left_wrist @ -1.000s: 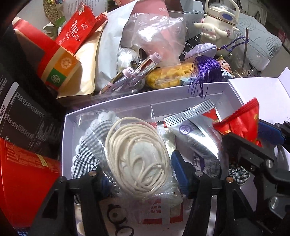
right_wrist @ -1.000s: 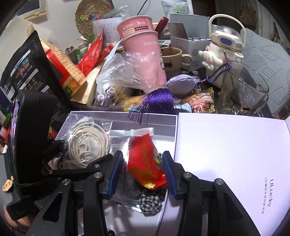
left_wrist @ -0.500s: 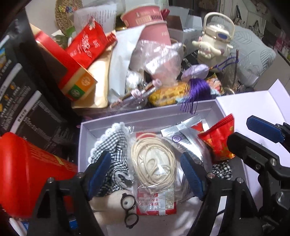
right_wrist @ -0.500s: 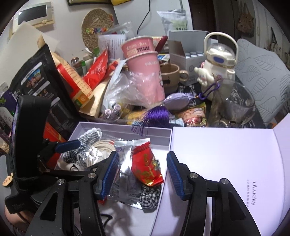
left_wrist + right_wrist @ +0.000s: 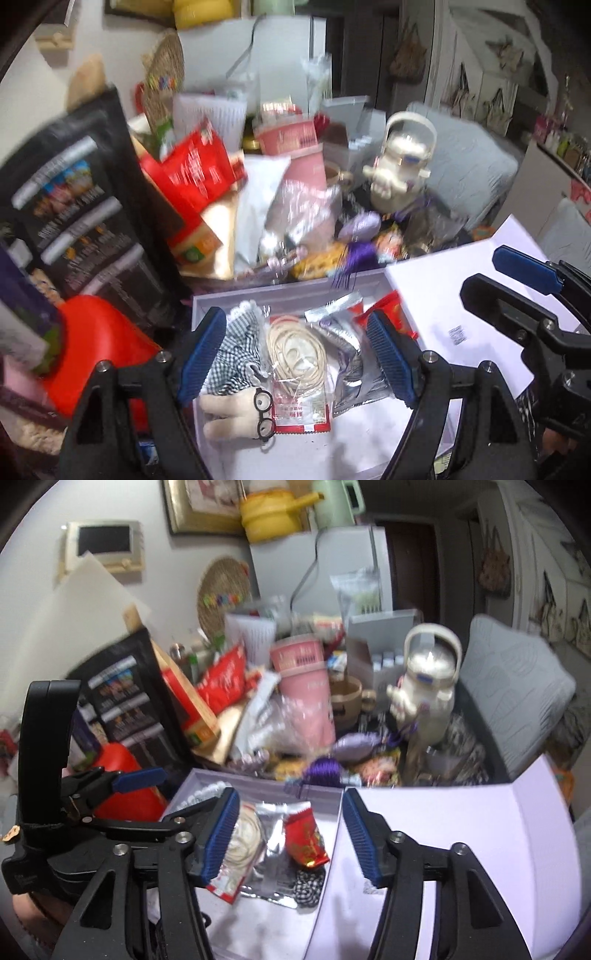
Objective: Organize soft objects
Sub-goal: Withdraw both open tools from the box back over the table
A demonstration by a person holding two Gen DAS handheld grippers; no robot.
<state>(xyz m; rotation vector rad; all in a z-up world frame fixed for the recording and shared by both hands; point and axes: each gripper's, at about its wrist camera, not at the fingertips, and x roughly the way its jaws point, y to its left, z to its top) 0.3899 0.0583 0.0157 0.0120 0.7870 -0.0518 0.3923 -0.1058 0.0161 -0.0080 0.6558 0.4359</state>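
Observation:
An open lilac box holds the soft things. In it lie a bag of cream cord, checked fabric, a small plush with glasses, a silver packet and a red packet. My left gripper hangs open above the cord bag and touches nothing. The jaws of my right gripper are opening, raised over the red packet, with nothing pressed between them. A checked scrunchie sits below the red packet.
The box lid lies flat to the right. Clutter stands behind the box: pink cups, a white character kettle, a purple tassel and a black snack bag. A red canister is at the left.
Both grippers have spread their jaws and risen away from the box. The cord bag and the red packet, earlier between the pads, now lie loose inside it.

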